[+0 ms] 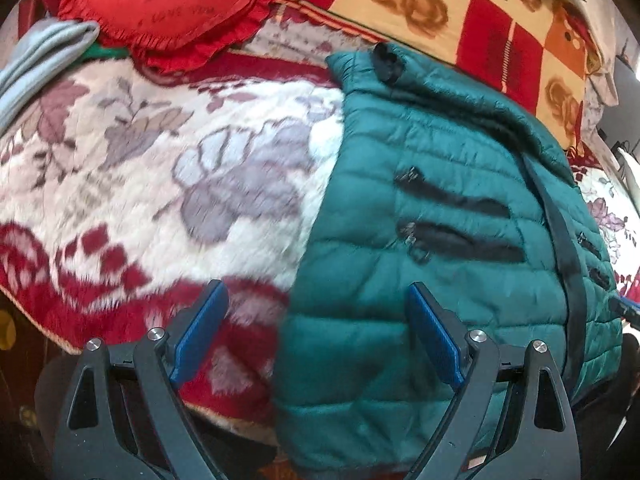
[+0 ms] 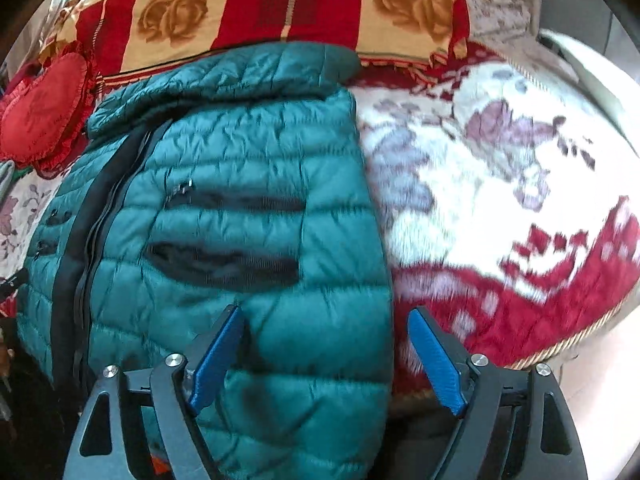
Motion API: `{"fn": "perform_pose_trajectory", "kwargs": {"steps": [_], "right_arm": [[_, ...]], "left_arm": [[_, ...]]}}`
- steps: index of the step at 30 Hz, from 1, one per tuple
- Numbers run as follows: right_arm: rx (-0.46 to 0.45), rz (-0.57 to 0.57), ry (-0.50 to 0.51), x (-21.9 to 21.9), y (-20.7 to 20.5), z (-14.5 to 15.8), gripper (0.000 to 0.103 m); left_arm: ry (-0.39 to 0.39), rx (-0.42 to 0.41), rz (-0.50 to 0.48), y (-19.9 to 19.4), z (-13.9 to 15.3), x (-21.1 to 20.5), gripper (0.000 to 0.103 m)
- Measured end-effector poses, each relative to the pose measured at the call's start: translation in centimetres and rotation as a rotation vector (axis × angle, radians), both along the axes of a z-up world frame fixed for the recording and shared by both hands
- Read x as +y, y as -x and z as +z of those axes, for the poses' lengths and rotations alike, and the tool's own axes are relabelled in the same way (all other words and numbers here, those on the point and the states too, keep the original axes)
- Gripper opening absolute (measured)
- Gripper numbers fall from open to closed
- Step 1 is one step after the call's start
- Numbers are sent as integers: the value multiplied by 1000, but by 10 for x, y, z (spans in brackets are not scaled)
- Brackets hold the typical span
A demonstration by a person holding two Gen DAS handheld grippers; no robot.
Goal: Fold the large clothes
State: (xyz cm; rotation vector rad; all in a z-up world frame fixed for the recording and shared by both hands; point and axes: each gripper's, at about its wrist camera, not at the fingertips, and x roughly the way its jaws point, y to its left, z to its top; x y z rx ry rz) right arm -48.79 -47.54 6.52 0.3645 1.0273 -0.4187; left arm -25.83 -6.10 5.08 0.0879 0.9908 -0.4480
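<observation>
A teal quilted puffer jacket lies on the bed with its black front zipper and black pocket slits facing up. In the left wrist view my left gripper hangs open over the jacket's left edge, one blue pad above the blanket and the other above the jacket. In the right wrist view the same jacket fills the left half. My right gripper is open and straddles the jacket's right edge near the hem, with nothing pressed between its pads.
A white and red floral fleece blanket covers the bed. A red heart-shaped cushion and grey folded cloth lie at the far left. A red, orange and cream rose-patterned blanket lies behind the jacket. The bed's corded edge drops to the floor.
</observation>
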Motion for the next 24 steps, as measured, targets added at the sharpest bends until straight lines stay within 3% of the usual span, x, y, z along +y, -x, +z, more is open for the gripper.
{"fn": "perform_pose_trajectory", "kwargs": {"steps": [6, 24], "right_arm": [[14, 25, -44, 5, 11, -4, 84], [31, 63, -176, 11, 10, -17, 86]], "left_arm": [[34, 36, 7, 3, 1, 10, 90], [33, 78, -12, 2, -10, 6, 90]]}}
